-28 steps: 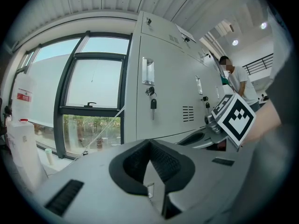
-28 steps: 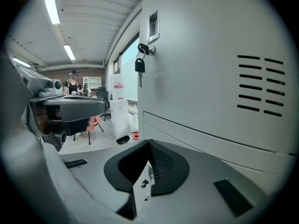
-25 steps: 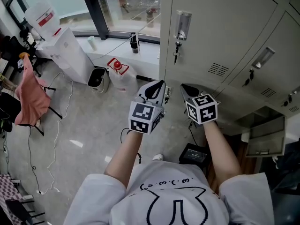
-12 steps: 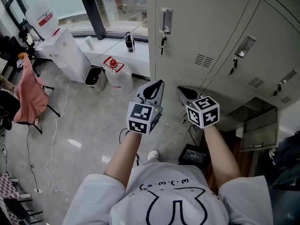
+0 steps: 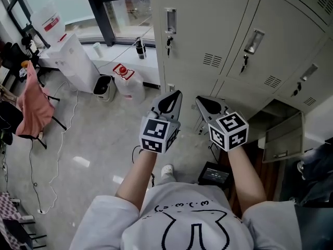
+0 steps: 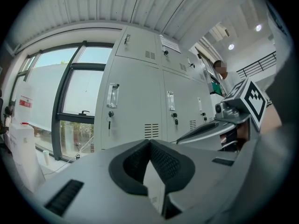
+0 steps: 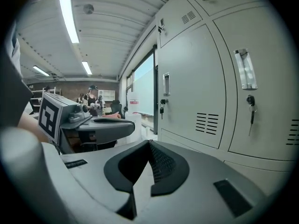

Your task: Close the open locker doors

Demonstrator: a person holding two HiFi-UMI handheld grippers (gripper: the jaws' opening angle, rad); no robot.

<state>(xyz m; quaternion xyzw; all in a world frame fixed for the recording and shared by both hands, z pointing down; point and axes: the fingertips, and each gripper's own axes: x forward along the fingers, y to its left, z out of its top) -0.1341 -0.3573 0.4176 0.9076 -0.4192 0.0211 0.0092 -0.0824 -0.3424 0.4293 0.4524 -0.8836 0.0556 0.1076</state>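
A bank of grey lockers (image 5: 208,30) fills the top right of the head view; the upper doors stand closed, with keys in their locks. Low at the right, one small locker door (image 5: 283,138) hangs open in front of its dark compartment. My left gripper (image 5: 178,92) and right gripper (image 5: 198,99) are held side by side before the lockers' lower row, touching no door. Both are shut with nothing between the pads. In the left gripper view the left gripper (image 6: 149,142) faces closed doors (image 6: 135,106). The right gripper (image 7: 149,143) faces a closed door (image 7: 191,87) too.
On the floor to the left stand a white water dispenser (image 5: 67,53), a small bin (image 5: 103,85) and a water jug (image 5: 127,81). A chair with pink cloth (image 5: 32,105) is at far left. A black box (image 5: 213,174) and cables lie by my feet.
The lockers have slid left in the head view and the open low door shows more fully. Both grippers stayed shut and side by side, and the right one rose slightly.
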